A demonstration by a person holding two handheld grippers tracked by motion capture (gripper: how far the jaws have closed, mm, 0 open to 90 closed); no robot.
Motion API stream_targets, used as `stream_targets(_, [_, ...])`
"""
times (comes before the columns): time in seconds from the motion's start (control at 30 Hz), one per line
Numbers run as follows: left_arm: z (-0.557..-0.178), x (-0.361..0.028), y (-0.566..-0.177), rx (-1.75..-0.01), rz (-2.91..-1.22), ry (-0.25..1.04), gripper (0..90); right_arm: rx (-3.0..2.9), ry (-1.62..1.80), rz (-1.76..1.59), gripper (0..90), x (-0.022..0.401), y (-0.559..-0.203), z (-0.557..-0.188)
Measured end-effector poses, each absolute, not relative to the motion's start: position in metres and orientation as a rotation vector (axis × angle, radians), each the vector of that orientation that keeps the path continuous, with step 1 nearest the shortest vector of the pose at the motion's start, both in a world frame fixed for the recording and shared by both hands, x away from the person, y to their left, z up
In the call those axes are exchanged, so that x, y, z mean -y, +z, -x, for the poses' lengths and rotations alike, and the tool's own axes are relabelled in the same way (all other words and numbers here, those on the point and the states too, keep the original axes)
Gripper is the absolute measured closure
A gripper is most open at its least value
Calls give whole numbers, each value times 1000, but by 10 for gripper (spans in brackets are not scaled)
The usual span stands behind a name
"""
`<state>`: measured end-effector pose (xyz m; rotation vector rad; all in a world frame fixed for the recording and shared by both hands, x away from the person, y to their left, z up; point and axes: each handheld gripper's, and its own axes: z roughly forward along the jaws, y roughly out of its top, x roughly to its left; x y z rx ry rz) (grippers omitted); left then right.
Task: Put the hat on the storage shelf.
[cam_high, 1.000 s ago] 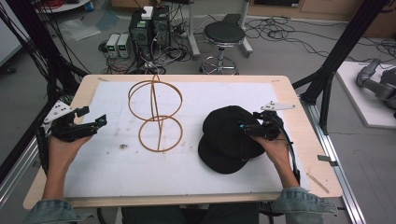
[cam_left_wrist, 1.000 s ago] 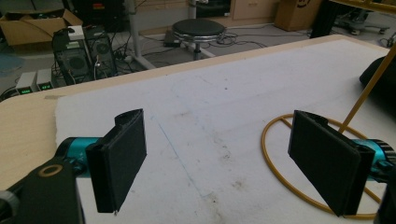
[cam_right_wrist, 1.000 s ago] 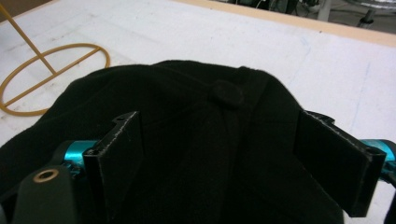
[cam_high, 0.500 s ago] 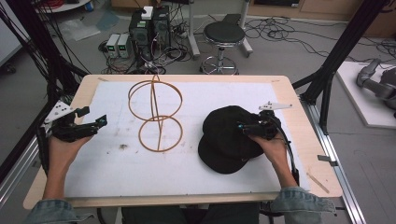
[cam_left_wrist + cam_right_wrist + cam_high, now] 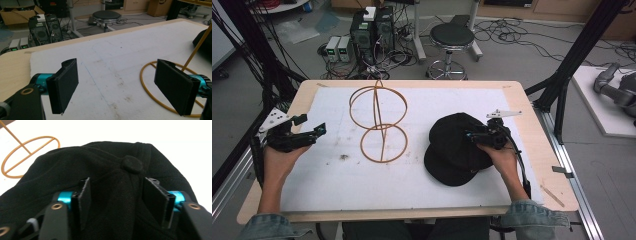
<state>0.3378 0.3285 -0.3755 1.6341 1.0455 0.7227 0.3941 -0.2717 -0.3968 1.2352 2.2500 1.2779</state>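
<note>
The wooden counter (image 5: 532, 125), covered by a white sheet, is seen carrying an orange wire stand of two rings (image 5: 379, 122) near its middle. To its right a black fabric baseball cap (image 5: 452, 150) is laid. The right claw (image 5: 472, 136) has just been closing, and a fold of the cap's crown is pinched between its pads. The left claw (image 5: 314, 126) is held wide open and empty at the counter's left edge.

Wire stand (image 5: 379, 120) blocks the mat's middle between open sides.
</note>
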Motion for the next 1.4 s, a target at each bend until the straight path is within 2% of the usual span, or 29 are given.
stream_targets(0.2, [-338, -329, -376, -1045, -1634, 722, 197, -2245, 1271, -1248, 521, 272, -397, -394])
stream_targets(0.37, [-338, -329, -375, -1041, -1635, 720, 197, -2231, 1253, -1240, 628, 271, -396, -393])
stream_targets(0.77, [-337, -330, -375, -1041, -1635, 723, 197, -2211, 1212, -1215, 752, 268, -395, -391])
stream_targets(0.97, [-337, -331, -375, -1042, -1633, 724, 198, -2180, 1236, -1195, 788, 269, -391, -388])
stream_targets(1.4, [-337, -333, -374, -1043, -1624, 727, 197, -2089, 1349, -1137, 806, 272, -377, -379])
